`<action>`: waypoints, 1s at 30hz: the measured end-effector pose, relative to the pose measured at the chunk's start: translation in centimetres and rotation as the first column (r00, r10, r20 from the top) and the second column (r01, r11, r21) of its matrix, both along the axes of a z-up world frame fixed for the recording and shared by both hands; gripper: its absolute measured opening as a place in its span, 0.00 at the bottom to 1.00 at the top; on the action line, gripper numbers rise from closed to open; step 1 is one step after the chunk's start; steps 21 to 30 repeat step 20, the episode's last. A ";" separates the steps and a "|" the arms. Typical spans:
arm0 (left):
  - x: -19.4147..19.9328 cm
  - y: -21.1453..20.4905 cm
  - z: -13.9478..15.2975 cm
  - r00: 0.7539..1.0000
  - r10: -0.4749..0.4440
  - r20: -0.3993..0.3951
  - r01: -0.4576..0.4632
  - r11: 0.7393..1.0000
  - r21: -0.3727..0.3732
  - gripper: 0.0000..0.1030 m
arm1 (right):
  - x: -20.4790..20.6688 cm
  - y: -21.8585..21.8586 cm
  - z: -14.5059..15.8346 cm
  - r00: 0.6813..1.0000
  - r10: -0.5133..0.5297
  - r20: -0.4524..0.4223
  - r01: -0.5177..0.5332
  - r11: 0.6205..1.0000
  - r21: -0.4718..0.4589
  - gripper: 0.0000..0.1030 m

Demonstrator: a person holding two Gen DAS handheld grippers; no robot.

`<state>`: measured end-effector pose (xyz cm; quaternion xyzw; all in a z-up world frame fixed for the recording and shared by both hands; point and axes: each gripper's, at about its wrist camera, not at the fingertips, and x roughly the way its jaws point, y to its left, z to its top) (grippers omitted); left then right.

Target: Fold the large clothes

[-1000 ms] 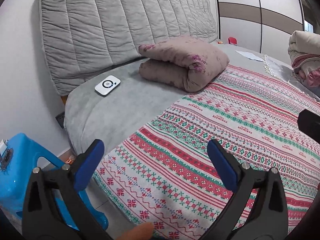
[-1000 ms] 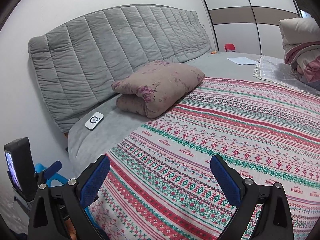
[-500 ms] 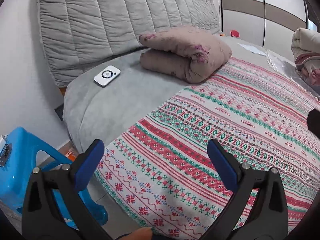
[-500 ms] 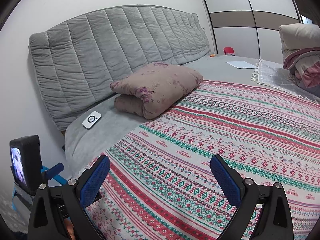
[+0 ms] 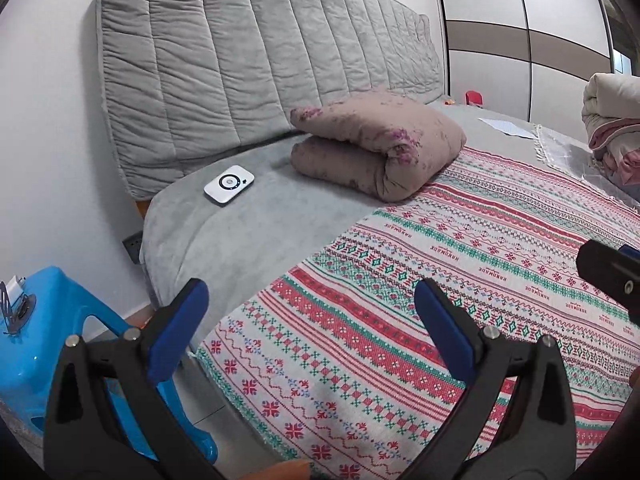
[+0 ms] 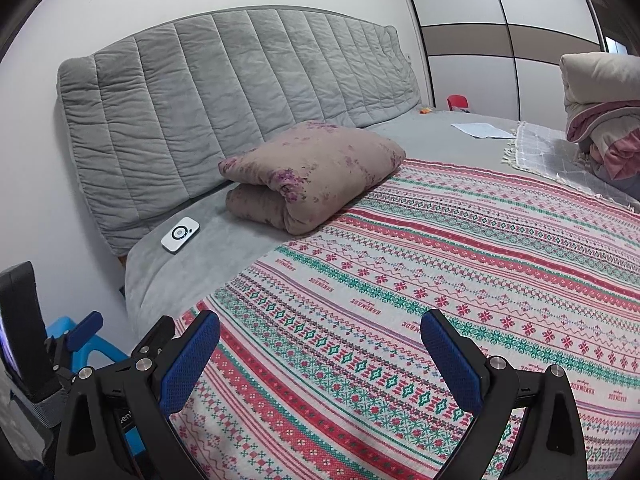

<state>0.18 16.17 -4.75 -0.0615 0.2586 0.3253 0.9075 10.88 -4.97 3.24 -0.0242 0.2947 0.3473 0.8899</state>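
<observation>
Woven, red-and-green patterned cloth (image 6: 460, 280) lies flat across the bed (image 5: 248, 236), directly beneath both wide-open, empty jaws. The left hand-held gripper (image 5: 308, 320) and the right hand-held gripper (image 6: 320, 354) should probably pinch the near hem corners evenly. Ahead sit a folded quilt (image 6: 312, 184), then a small white device (image 5: 229, 183).

A grey quilted headboard (image 6: 240, 92) stood against a plain white wall (image 6: 120, 4), a grey-covered bed (image 5: 256, 236) ran below it, a wardrobe (image 6: 500, 36) with white and brown sliding panels filled the far side, and a blue plastic stool (image 5: 52, 344) sat on the pale floor (image 5: 224, 432).
</observation>
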 end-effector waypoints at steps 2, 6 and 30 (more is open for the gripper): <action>-0.1 -0.2 0.1 1.000 0.001 0.005 -0.001 1.000 0.007 0.99 | 0.0 0.0 -0.1 1.000 0.001 0.001 -0.001 1.000 -0.002 0.98; -0.2 -0.4 0.1 1.000 0.003 0.011 -0.004 1.000 0.017 0.99 | 0.1 0.0 -0.3 1.000 0.002 0.001 -0.002 1.000 -0.007 0.98; -0.5 -1.2 0.4 1.000 0.006 0.026 -0.008 0.998 0.055 0.99 | 0.1 0.2 -0.6 1.000 0.003 -0.002 -0.003 1.000 -0.022 0.98</action>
